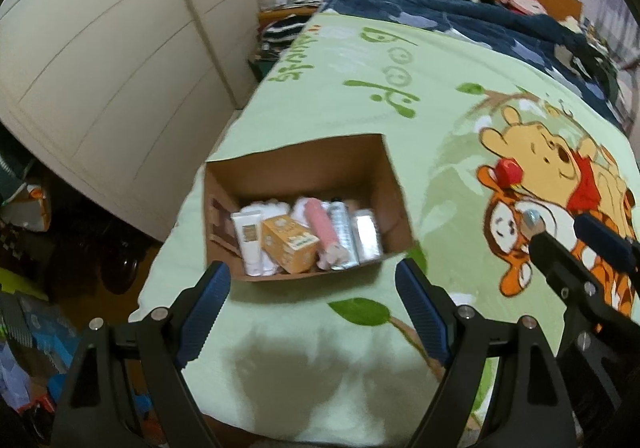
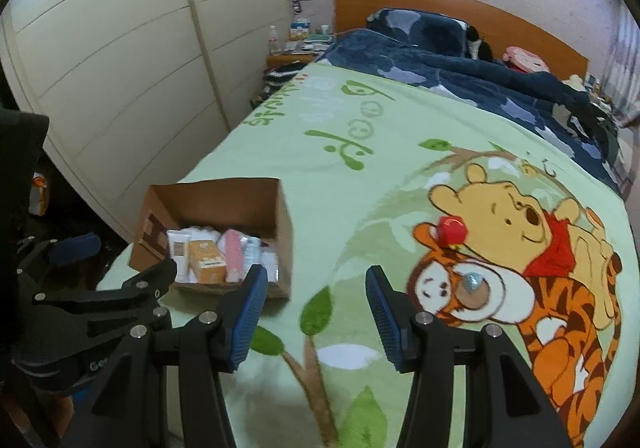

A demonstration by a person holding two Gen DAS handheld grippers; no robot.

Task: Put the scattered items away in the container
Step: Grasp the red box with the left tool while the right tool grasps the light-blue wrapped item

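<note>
Green "Pooh" lettering (image 2: 352,116) on the blanket (image 2: 400,176)

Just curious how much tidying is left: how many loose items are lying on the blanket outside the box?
2: a red item on the bear print, a small silvery-blue item just below it on the tiger's face.

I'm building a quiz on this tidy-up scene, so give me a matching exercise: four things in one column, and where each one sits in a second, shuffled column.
Things:
1. orange box
2. red item
3. silver-blue item
4. dark blue duvet

Places:
A. at the head of the bed
B. inside the cardboard box
C. on the blanket, on the tiger's face
D. on the blanket, above the tiger's head

Pairs: 1-B, 2-D, 3-C, 4-A
</note>
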